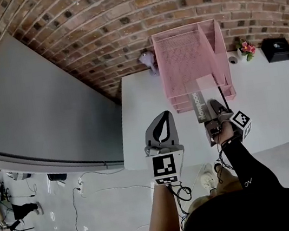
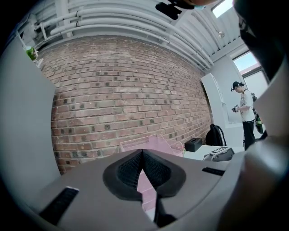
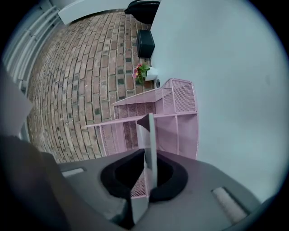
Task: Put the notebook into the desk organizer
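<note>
right gripper: pinching notebook by its edge, at the front of organizer on desk's back edge | left gripper: pressed together, empty, above front-left corner | risk: narrow edge grip could let notebook twist, snag mesh rim, or push organizer back

The left gripper is a grey shell with two curved jaws lined in black ribbed padding. Its back end carries a white cube printed with black square markers. The right gripper has the same build — grey body, black pads, and a marker block of its own. In their own gripper views, both show a black padded rim round the jaw mouth and a slot to either side. Thin black cables hang below the left one. The person wears a black long sleeve with a small pale logo, a black top — and a light shoe.
</note>
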### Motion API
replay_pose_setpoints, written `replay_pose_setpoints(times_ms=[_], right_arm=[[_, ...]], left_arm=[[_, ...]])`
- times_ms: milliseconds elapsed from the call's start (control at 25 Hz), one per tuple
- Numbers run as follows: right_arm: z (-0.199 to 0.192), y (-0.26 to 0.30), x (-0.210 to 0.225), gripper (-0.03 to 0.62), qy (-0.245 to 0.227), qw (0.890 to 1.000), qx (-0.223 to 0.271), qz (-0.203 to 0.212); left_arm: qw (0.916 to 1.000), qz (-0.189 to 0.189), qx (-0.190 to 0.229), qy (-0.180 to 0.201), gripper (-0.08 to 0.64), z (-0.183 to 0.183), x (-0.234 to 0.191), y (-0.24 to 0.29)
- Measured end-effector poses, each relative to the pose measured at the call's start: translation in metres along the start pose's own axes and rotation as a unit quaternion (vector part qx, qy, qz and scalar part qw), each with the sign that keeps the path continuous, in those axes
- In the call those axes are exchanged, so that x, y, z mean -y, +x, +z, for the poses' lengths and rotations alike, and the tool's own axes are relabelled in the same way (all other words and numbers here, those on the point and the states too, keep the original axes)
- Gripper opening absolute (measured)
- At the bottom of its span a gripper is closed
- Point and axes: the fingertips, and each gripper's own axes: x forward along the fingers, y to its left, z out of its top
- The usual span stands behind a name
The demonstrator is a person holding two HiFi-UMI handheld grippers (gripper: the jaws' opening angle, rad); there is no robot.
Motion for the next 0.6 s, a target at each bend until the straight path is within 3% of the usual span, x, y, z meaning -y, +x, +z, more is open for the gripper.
replay_pose_setpoints(times_ms=[200, 280, 400, 480, 600], right_arm=[[0.004, 0.015, -0.001, 0.042, 0.008, 1.000, 0.021, -0.014], [0.004, 0.021, -0.004, 0.171, 0.012, 1.000, 0.023, -0.007], [-0.002, 0.026, -0.007, 0.274, -0.002, 1.000, 0.010, -0.007], [-0.006, 0.027, -0.004, 0.328, -0.012, 1.000, 0.000, -0.012], [-0.015, 0.026, -0.002, 0.339, -0.028, 0.999, -0.017, -0.009]], left_arm=[[1.0000, 0.000, -0.009, 0.000, 0.009, -0.005, -0.006, 0.007], [0.9999, 0.000, -0.011, -0.001, 0.009, -0.007, -0.008, 0.009], [0.9999, -0.001, -0.013, -0.005, 0.009, -0.011, -0.008, 0.011], [0.9999, -0.001, -0.014, -0.007, 0.009, -0.012, -0.009, 0.012], [0.9999, 0.000, -0.013, -0.008, 0.009, -0.012, -0.008, 0.012]])
